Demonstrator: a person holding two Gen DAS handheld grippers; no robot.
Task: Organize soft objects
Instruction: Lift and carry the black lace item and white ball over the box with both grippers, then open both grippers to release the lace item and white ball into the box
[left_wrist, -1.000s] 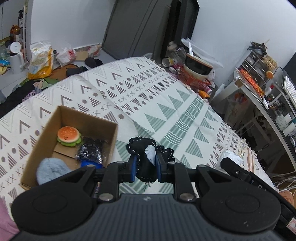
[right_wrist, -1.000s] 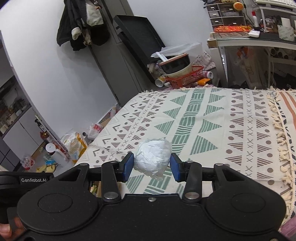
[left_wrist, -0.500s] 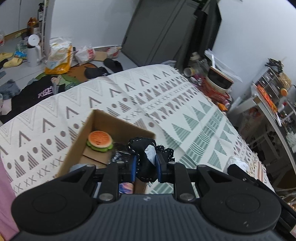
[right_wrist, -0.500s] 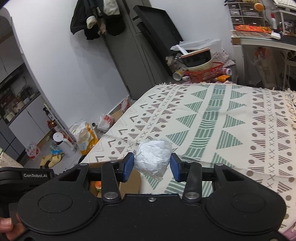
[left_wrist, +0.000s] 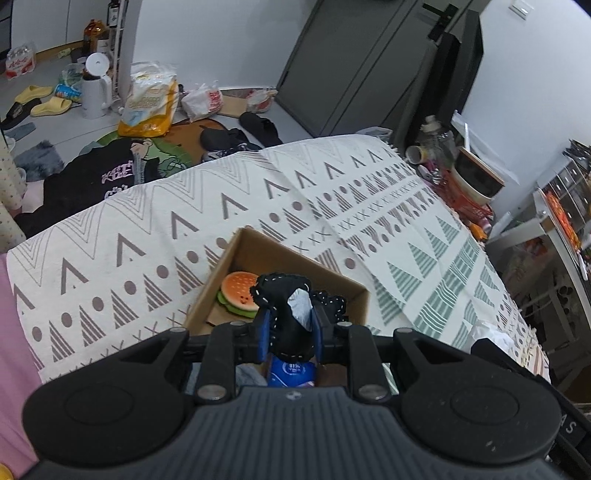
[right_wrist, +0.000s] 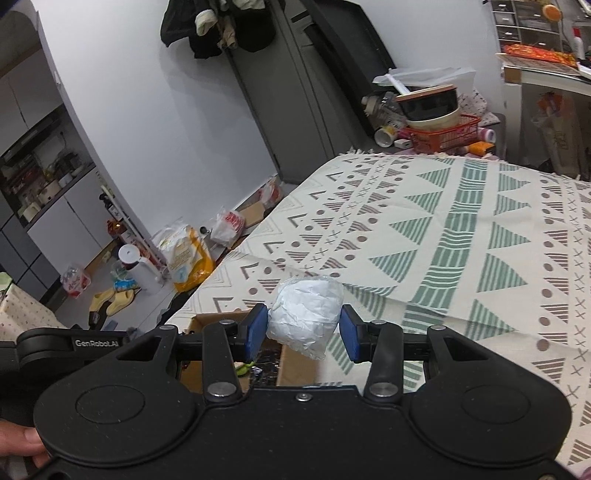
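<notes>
Cardboard box (left_wrist: 284, 258) (burger toy (left_wrist: 238, 291) inside) under both hand-held grippers, clamping black pouch (left_wrist: 286, 314), white wad (right_wrist: 304, 314).

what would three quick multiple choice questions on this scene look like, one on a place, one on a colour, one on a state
1. Where is the burger toy?
A. inside the cardboard box
B. on the floor
C. in the right claw

2. What colour is the wrapped bundle in the right claw?
A. red
B. white
C. green

3. What is the left claw doing?
A. hanging open and empty
B. gripping a black cloth
C. gripping a slipper

Answers: 1 A, it lies within the box walls; 2 B, its crinkled wrap is white; 3 B, both pads press the black cloth.
</notes>
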